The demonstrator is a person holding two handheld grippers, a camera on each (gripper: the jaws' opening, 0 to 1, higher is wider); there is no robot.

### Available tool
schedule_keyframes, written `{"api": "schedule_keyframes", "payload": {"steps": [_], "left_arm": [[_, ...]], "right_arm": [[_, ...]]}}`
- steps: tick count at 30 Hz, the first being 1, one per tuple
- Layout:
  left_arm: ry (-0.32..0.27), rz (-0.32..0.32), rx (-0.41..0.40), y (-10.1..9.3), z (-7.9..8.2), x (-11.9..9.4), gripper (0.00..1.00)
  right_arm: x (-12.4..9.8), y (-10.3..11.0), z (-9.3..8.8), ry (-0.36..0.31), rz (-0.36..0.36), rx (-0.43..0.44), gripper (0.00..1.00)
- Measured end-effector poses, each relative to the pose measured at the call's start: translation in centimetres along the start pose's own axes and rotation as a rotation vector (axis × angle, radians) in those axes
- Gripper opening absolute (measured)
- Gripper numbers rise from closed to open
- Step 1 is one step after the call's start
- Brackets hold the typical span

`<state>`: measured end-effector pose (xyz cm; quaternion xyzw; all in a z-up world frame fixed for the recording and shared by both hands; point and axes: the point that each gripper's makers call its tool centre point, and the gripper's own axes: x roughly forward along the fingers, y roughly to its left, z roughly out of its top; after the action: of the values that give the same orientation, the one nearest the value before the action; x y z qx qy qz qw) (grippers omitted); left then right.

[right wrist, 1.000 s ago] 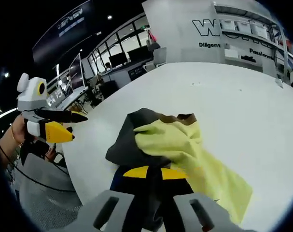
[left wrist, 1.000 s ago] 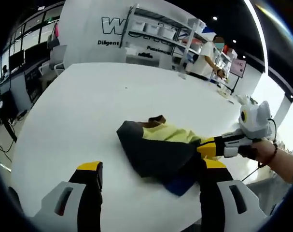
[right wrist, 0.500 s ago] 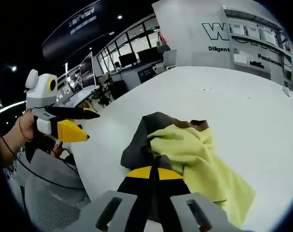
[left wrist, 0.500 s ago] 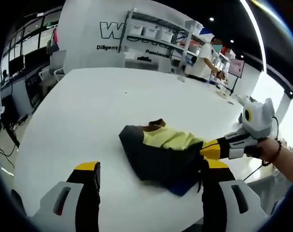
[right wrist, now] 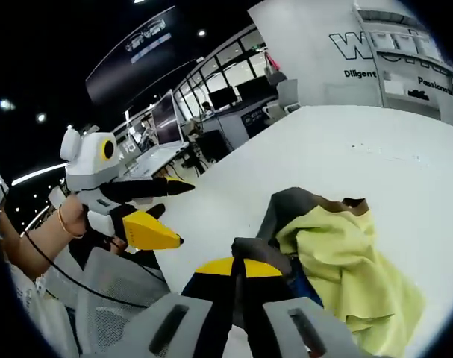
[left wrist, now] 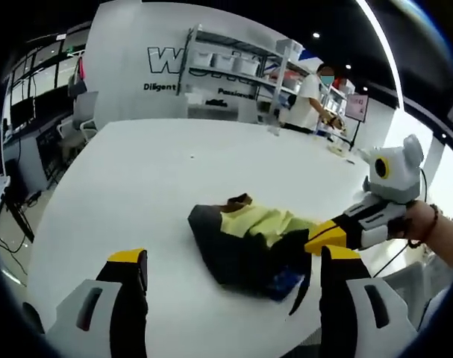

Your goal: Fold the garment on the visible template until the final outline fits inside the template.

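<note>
The garment [left wrist: 245, 239] lies crumpled on the white table [left wrist: 136, 186], dark grey with yellow and a bit of blue. In the left gripper view my left gripper [left wrist: 233, 259] stands open just short of the cloth, holding nothing. My right gripper [left wrist: 319, 237] comes in from the right, shut on the garment's dark edge. In the right gripper view my right gripper [right wrist: 238, 262] pinches a dark fold, with the yellow part of the garment [right wrist: 345, 257] spread beyond it. At the left, my left gripper [right wrist: 183, 215] hovers open over the table's edge.
A person [left wrist: 310, 93] stands at the far side by shelves [left wrist: 233, 60]. Office chairs [left wrist: 83, 101] stand beyond the table's far left edge. A grey mesh chair [right wrist: 110, 298] sits below the near table edge. Desks with monitors [right wrist: 211, 101] line the background.
My right gripper has lifted and drawn its dark fold, bunching the garment tighter. My left gripper stays open and off the cloth. Both cameras have shifted.
</note>
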<state>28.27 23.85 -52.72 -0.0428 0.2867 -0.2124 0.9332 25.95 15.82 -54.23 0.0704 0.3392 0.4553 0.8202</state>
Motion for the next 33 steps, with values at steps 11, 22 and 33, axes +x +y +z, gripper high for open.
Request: {"api": "schedule_keyframes", "payload": {"steps": [11, 22, 33], "left_arm": [[-0.001, 0.026, 0.055, 1.6, -0.1, -2.7, 0.95], [-0.012, 0.045, 0.06, 3.4, -0.2, -4.7, 0.96], [-0.018, 0.108, 0.062, 6.2, -0.3, -6.3, 0.92]], "right_arm": [[3.8, 4.1, 1.6, 0.006, 0.11, 0.016, 0.0], [7.4, 6.7, 2.0, 0.055, 0.18, 0.004, 0.0], [10.5, 8.5, 2.5, 0.104, 0.231, -0.011, 0.0]]}}
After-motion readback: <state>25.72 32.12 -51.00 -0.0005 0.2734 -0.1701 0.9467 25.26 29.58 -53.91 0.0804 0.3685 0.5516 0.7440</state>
